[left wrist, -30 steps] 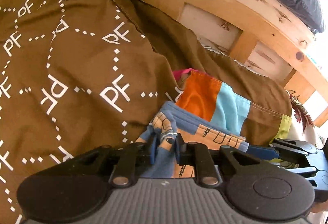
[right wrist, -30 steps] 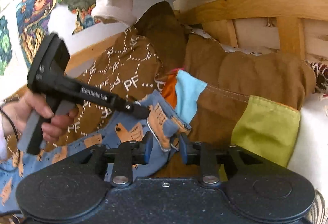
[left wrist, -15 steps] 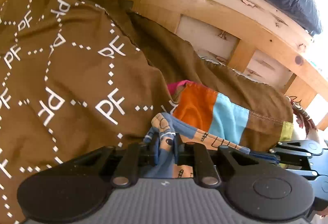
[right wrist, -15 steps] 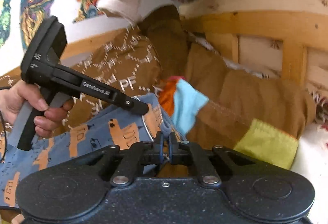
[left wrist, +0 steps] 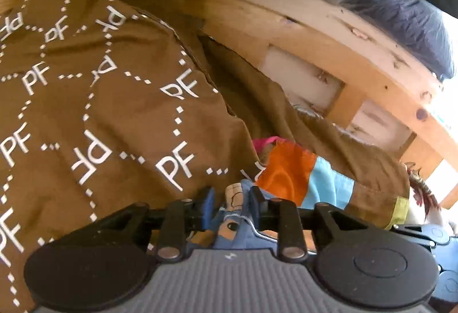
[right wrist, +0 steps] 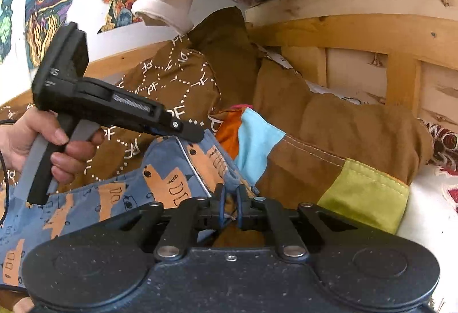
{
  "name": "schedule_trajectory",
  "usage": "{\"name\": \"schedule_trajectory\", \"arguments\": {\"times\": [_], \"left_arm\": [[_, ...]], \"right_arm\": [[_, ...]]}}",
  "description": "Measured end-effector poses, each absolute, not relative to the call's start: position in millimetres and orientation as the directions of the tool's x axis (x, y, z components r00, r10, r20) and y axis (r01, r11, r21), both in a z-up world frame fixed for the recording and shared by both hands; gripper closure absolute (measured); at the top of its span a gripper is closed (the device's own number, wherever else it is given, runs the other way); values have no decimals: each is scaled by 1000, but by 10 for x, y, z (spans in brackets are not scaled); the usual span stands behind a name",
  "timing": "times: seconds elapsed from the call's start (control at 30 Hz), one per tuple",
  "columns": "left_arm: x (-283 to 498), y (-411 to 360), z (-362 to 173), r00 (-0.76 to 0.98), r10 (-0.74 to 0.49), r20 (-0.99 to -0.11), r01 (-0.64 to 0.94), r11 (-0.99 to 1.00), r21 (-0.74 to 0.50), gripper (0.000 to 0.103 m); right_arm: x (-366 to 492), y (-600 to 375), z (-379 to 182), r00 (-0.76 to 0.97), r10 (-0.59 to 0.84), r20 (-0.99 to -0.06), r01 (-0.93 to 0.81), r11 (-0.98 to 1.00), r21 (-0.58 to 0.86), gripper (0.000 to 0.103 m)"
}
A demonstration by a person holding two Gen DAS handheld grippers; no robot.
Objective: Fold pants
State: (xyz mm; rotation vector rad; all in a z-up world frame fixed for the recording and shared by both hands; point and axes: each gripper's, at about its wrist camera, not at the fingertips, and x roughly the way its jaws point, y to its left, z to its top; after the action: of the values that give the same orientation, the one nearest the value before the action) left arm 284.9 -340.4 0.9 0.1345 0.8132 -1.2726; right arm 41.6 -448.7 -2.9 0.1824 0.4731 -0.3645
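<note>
One pair of blue printed pants (right wrist: pixel 120 192) lies on the brown patterned cover (left wrist: pixel 94 112), its length running leftward from the claws, as far as the view shows; wooden rail (right wrist: pixel 357 29) close behind, open room only to the left; left claw (left wrist: pixel 230 205) opening, cloth between its pads; right claw (right wrist: pixel 230 202) nearly shut, pinching a pants edge.

Left gripper (left wrist: pixel 231 205) jaws opening around the pants (right wrist: pixel 160 178) edge, right gripper (right wrist: pixel 230 202) pinched shut on the pants, person's hand (right wrist: pixel 43 145) gripping the left handle
</note>
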Motion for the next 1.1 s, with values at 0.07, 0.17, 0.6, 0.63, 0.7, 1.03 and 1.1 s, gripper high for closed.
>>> {"name": "schedule_trajectory", "arguments": {"times": [0.07,0.17,0.6,0.63,0.7,1.03,1.1], "left_arm": [[2792,-3288,78,124,-805,-580,875,365,-319,31],[2626,-3011,222,222,-830,-511,887,390,-247,17],[2422,-2789,-250,491,-541,-682,815,561,142,25],[2478,-2739,-215,479,-546,-687,806,584,97,25],[2516,-2608,-124,496,-540,-680,777,625,70,25],[2274,-1820,16,537,-491,-686,772,615,163,17],[2281,-1711,-72,590,-407,-697,724,649,234,17]], "right_arm": [[394,-4461,-9,830,-308,-465,379,923,65,83],[359,-4387,48,838,-345,-422,368,930,-29,58],[682,-4371,-73,783,-436,-443,255,875,-411,49],[675,-4380,-56,785,-435,-442,258,877,-404,48],[653,-4328,-21,801,-435,-411,258,871,-419,45],[1302,-4202,60,863,-228,-451,29,913,-407,30],[1495,-4211,-35,844,-228,-486,-4,903,-430,30]]}}
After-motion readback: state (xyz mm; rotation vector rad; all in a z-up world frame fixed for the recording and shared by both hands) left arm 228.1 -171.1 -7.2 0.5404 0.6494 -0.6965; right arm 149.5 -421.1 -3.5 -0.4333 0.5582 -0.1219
